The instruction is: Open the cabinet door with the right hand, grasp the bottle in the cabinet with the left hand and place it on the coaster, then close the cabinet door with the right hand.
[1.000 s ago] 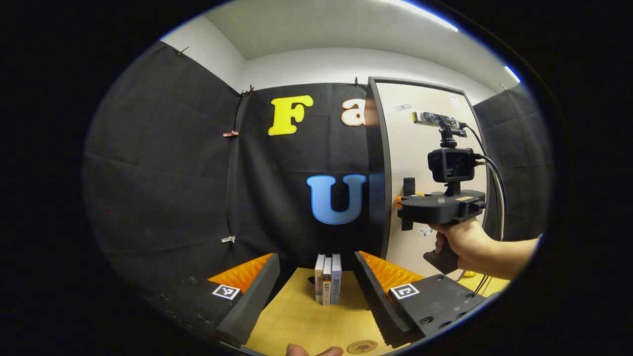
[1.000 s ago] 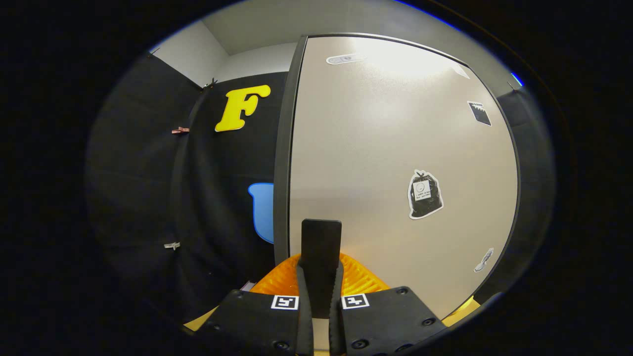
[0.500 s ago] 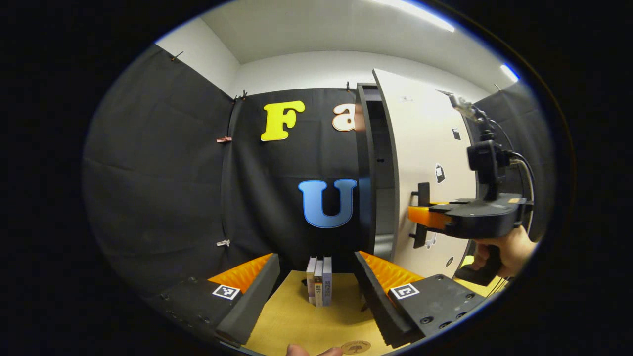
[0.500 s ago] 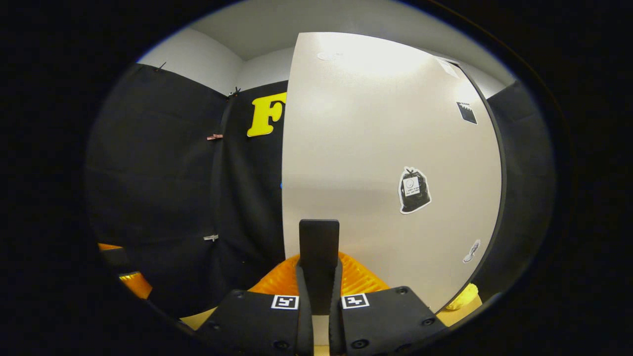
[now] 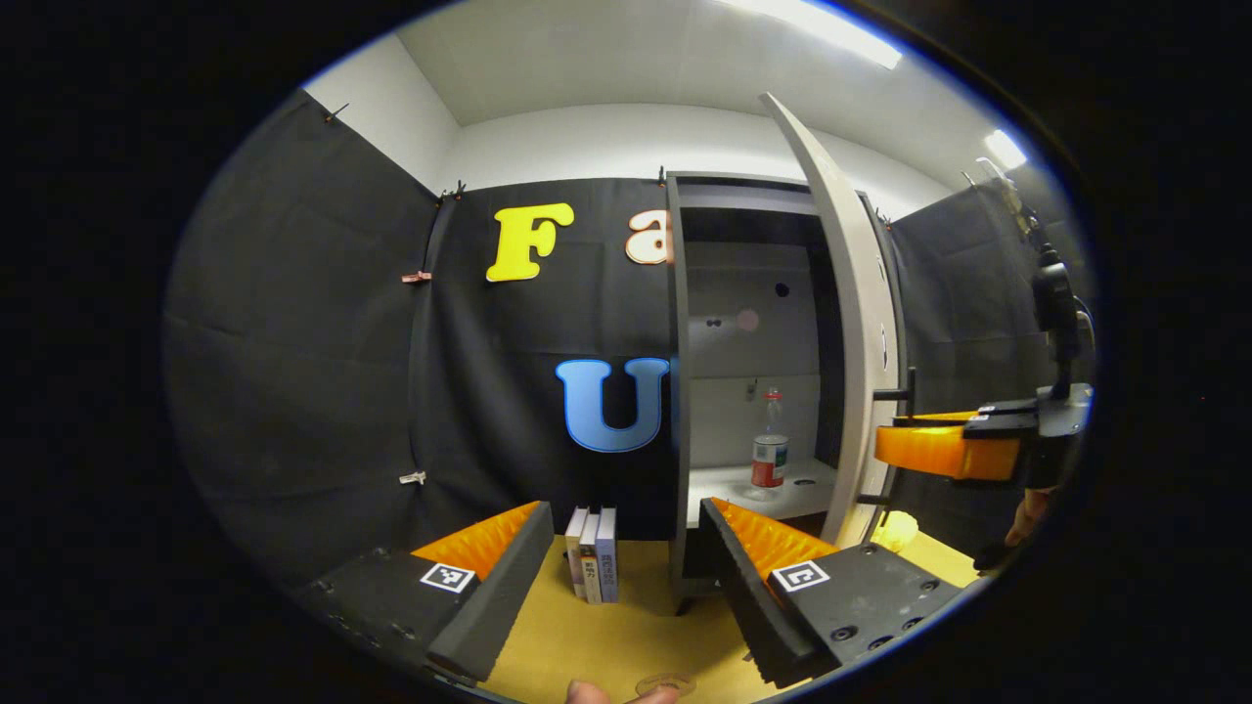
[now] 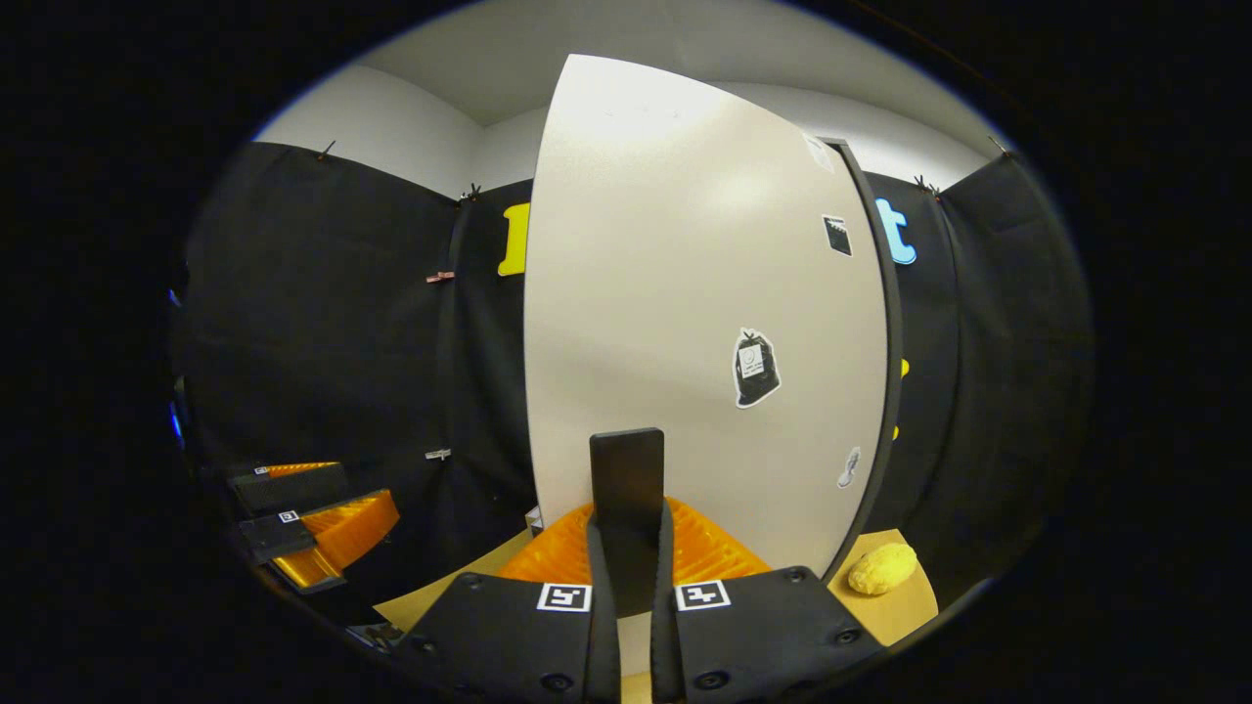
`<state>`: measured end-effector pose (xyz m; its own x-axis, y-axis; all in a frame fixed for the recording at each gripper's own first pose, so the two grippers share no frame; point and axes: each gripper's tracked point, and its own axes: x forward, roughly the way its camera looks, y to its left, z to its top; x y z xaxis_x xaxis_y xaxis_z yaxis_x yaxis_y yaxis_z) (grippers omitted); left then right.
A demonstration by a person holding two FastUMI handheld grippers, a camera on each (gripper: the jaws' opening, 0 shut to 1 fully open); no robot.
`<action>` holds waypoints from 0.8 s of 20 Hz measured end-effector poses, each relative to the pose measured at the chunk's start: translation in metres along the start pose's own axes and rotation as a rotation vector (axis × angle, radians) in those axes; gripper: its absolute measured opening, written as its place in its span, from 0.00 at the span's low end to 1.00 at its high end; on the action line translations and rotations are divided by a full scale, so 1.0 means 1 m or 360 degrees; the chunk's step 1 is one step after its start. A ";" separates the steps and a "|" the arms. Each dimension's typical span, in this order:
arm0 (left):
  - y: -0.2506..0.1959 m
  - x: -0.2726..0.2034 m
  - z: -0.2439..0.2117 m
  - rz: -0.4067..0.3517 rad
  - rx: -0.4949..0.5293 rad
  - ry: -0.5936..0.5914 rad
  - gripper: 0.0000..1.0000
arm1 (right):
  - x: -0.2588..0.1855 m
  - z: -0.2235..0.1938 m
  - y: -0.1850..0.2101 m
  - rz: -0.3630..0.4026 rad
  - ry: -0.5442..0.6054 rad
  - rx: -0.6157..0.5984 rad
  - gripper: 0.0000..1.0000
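Here the left gripper (image 5: 626, 577), fingers spread wide apart, sits at the lower centre of the left gripper view. Right of centre the bottle (image 5: 770, 452) stands upright on the shelf inside the cabinet (image 5: 677, 391). The right gripper (image 6: 626, 548) is clamped on the door handle (image 6: 626, 489); the cabinet door (image 6: 704, 323) carries small unreadable stickers.

Cabinet door (image 6: 685, 323): smooth, pale, faintly glossy panel with a matt black handle (image 6: 627, 489). Table (image 5: 626, 636): light wood-grain surface. Bottle (image 5: 770, 455): clear plastic.
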<state>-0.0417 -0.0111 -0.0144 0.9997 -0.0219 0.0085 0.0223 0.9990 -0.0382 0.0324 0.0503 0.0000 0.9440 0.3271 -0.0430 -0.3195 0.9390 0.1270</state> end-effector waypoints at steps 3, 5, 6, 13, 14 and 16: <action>-0.014 0.004 0.002 -0.0039 -0.0006 -0.0005 0.95 | -0.028 0.002 -0.020 -0.0055 -0.0001 0.0000 0.16; -0.026 0.007 0.004 -0.0074 -0.0023 -0.0019 0.93 | -0.045 0.003 -0.038 -0.0111 0.0003 0.0002 0.16; -0.034 0.008 0.005 -0.0092 -0.0035 -0.0025 0.95 | -0.053 0.004 -0.047 -0.0153 0.0004 -0.0002 0.16; -0.085 0.021 0.008 -0.0216 -0.0039 -0.0033 0.95 | -0.085 0.007 -0.117 -0.0490 -0.0034 -0.0073 0.14; -0.092 0.025 0.007 -0.0229 -0.0037 -0.0033 0.95 | -0.090 0.007 -0.126 -0.0513 -0.0032 -0.0086 0.14; -0.104 0.029 0.009 -0.0252 -0.0036 -0.0033 0.94 | -0.099 0.007 -0.142 -0.0537 -0.0023 -0.0092 0.14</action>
<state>-0.0151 -0.1158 -0.0016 0.9834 -0.1778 0.0371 0.1797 0.9821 -0.0573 -0.0153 -0.1166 -0.0064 0.9983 -0.0044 -0.0588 0.0074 0.9986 0.0515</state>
